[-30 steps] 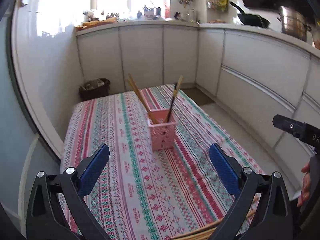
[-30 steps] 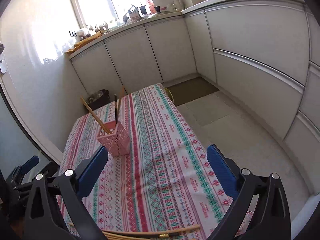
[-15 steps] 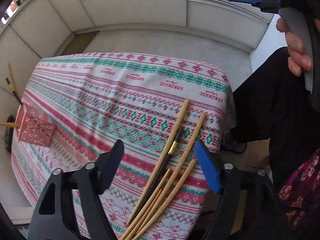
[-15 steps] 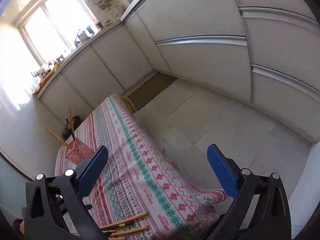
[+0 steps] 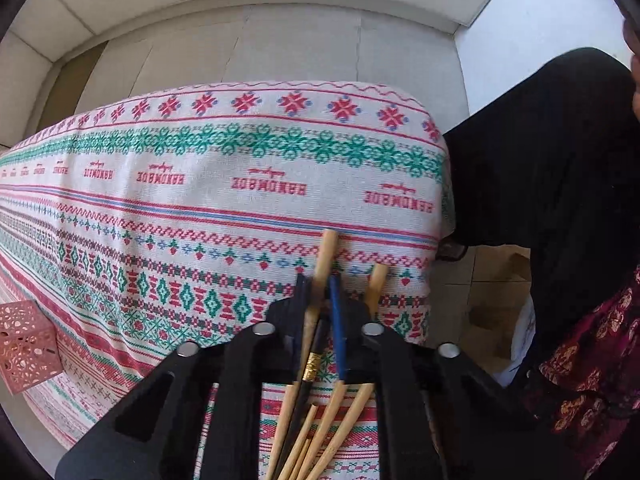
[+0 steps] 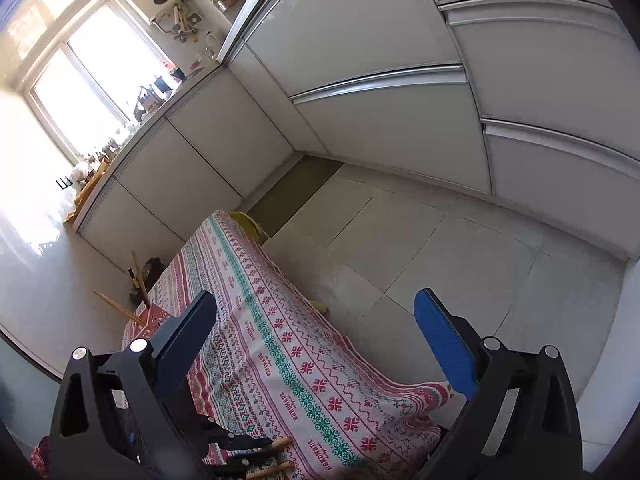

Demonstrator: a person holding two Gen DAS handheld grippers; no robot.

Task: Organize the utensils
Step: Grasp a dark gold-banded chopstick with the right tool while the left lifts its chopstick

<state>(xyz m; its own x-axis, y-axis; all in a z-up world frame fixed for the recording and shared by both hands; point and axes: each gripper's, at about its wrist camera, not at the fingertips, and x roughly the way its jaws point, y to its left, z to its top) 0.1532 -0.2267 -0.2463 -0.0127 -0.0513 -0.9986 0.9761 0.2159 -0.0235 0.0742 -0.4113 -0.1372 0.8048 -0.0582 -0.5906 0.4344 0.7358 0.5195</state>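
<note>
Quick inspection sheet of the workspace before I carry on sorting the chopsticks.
Surface: patterned tablecloth covers the table.
Job's things: chopsticks lie bunched at the near edge; pink holder already has some.
Clutter: nothing seen.
Grippers: left gripper has just been closing, now shut on a wooden chopstick; right gripper open, holding nothing.
Cables: nothing seen.
Surroundings: white cabinets, tiled floor, bright window.
</note>
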